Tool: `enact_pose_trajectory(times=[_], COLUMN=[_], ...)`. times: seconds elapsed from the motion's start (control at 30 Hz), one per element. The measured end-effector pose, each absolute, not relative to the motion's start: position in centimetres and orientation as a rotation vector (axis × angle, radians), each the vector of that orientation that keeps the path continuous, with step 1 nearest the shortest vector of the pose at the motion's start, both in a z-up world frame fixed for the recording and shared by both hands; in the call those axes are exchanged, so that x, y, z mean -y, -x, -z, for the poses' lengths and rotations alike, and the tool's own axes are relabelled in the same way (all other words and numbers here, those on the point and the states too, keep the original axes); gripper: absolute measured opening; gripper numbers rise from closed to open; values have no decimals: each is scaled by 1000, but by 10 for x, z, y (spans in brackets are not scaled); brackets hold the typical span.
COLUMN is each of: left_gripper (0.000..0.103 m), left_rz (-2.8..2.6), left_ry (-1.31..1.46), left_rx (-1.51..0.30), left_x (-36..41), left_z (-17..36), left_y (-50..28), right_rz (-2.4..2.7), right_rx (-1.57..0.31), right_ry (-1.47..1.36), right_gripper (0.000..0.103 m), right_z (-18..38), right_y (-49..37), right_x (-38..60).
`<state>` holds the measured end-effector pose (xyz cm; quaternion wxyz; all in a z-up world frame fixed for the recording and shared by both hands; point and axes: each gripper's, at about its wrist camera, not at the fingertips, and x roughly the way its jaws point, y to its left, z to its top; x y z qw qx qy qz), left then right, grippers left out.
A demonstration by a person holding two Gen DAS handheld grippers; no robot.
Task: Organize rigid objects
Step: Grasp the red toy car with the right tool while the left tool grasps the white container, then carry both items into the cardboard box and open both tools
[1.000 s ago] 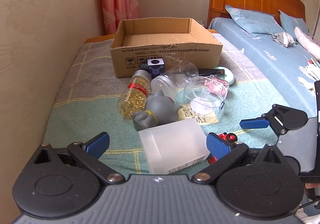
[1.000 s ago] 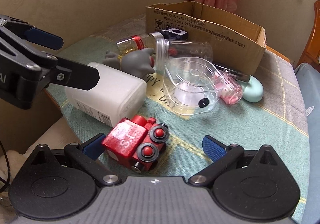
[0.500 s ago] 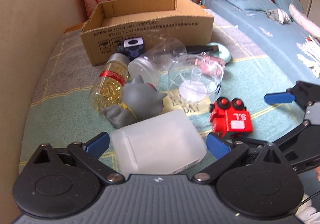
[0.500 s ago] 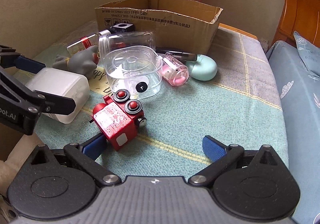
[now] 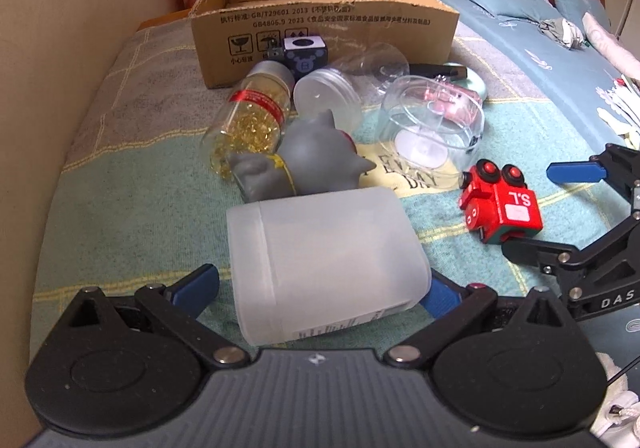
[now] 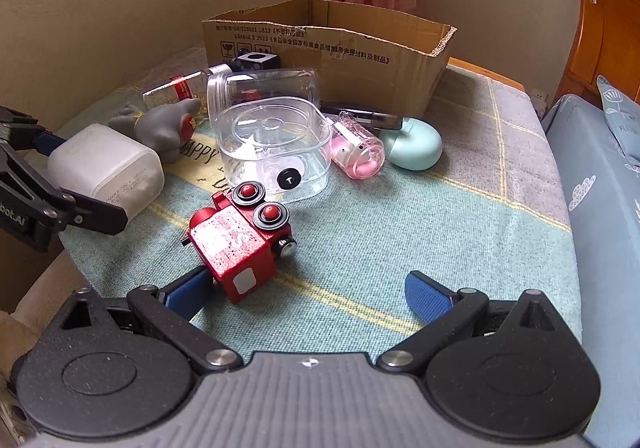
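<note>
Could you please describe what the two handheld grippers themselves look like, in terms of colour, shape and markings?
Both match: the left gripper and right gripper have a ribbed grey body, two round black discs, black linkage arms with silver pivot pins, and blue textured finger pads. White lettering marks the side of each, only partly readable.

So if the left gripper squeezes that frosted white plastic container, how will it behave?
The frosted white container looks thin-walled and seemingly empty, so probably light and slightly flexing. Its smooth sides may slip between the left gripper pads. Lying on its side with rounded edges, it might rock.
</note>
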<state>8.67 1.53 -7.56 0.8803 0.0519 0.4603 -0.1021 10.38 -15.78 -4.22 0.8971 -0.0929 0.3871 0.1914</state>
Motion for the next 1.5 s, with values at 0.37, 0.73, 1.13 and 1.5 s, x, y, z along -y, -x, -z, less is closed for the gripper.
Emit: enact_pose_trajectory(times=[0.37,0.73,1.13,1.5], left_gripper=[102,99,86,83], left_rz=[170,149,111,186], left_ry=[-105,-105,-87,-78], left_rx=[-944,-915,-915,-923], left_x=[-18,-3,-3,1], left_z=[75,64,64,55], left_y=[-84,-83,-85,-78], right_rz=[-436,-646,-820,-813], right_rx=[-785,-763,-733,-737], right_ry=[214,315,389,417], right_gripper=[103,98,66,57], right_z=[42,39,33,27], right_y=[-105,-111,-124,-115], right_x=[159,142,137,142])
